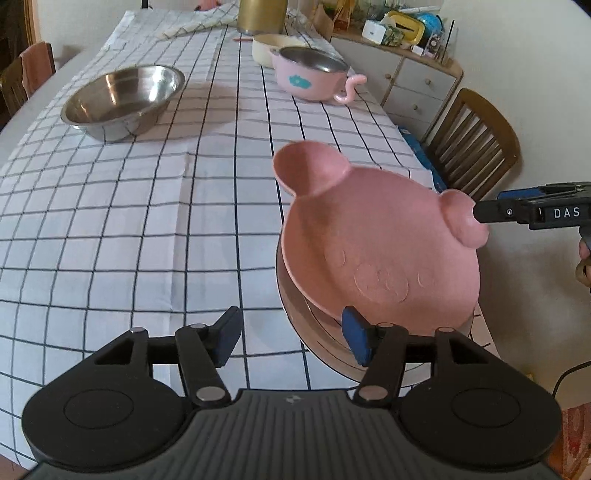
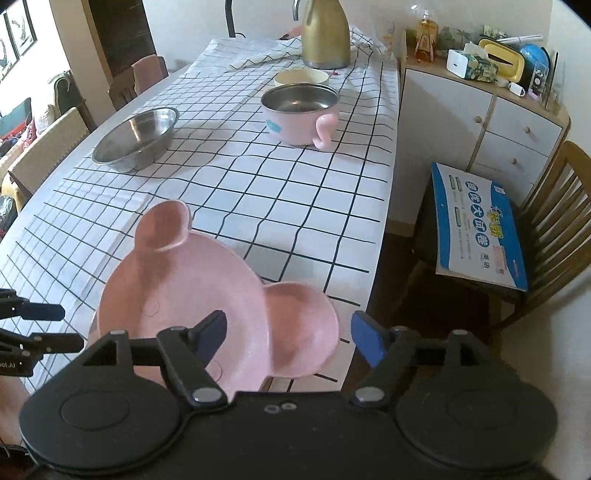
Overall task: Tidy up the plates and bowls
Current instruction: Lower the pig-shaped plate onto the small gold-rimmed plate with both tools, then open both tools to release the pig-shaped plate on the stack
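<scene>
**Pink bear plate stacked on steel plate; bowls awaiting sorting**

Near the right edge of the checked tablecloth (image 1: 147,221), a pink bear-shaped plate (image 1: 380,258) is lying tilted on top of a steel plate (image 1: 317,343), whose rim is showing beneath it. The stacking step is looking done or nearly so.

Tools: the left gripper (image 1: 291,339) is standing released, nothing between its blue pads, one pad sitting just at the pink plate's near rim. The right gripper (image 2: 288,339) is likewise gaping open; one ear of the plate is lying between its fingers, but the pads are not pressing on it. Neither tool is carrying anything.

Items remaining, by my reading:
- steel bowl (image 1: 123,101), standing alone at the left, well apart from the stack;
- pink handled bowl (image 2: 301,114) with steel lining, further back on the right;
- cream bowl (image 2: 301,78), just behind and touching or nearly touching the pink one.

Surroundings: a gold jug (image 2: 325,33) is standing at the far end beside a rumpled cloth; a white cabinet (image 2: 480,110) is flanking the table; a wooden chair (image 2: 546,240) is holding a blue booklet (image 2: 476,225).

Obstructions: nothing is lying between the stack and the bowls. The stack is sitting close to the table edge, so a nudge could tip it off.
</scene>
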Available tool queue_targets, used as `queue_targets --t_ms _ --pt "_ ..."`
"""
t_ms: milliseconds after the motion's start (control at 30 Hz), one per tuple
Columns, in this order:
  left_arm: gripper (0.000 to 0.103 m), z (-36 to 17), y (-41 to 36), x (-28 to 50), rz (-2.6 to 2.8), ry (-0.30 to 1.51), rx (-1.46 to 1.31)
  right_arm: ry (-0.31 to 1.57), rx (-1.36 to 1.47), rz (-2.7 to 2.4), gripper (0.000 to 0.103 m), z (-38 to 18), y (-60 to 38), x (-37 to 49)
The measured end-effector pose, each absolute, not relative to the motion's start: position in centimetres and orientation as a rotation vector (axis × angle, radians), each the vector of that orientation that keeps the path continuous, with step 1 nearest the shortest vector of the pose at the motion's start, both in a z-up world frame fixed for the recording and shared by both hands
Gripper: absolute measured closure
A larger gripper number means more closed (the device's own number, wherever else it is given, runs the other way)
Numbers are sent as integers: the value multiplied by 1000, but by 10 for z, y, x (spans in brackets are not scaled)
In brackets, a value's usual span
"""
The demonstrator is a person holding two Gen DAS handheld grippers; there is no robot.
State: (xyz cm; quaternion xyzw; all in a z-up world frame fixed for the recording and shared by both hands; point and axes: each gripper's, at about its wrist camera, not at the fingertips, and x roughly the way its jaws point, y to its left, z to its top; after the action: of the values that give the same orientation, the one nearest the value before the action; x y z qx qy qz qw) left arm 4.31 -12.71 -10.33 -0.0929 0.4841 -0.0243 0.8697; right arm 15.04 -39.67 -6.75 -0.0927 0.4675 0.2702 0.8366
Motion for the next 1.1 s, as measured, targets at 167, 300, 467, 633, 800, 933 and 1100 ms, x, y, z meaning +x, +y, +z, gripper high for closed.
queue_targets --t_ms 167,300,467,633,800,933,1100 --pt "37 -86 -123 41 -51 942 -180 961 -181 590 26 -53 -392 141" --pt "36 -72 -113 44 -54 890 -177 916 -170 617 24 -35 -382 131" --pt "36 -54 -96 53 -65 830 -164 870 -127 631 21 -14 -363 125" --pt "36 -41 -74 69 -75 790 -154 817 -94 628 12 3 -339 122" --pt "24 -31 -45 88 -72 758 -156 777 -78 597 3 13 -308 127" --pt "24 -28 -18 110 -64 750 -154 763 -53 572 1 15 -277 138" --pt "24 -27 24 141 -38 737 -155 781 -47 533 1 7 -234 160"
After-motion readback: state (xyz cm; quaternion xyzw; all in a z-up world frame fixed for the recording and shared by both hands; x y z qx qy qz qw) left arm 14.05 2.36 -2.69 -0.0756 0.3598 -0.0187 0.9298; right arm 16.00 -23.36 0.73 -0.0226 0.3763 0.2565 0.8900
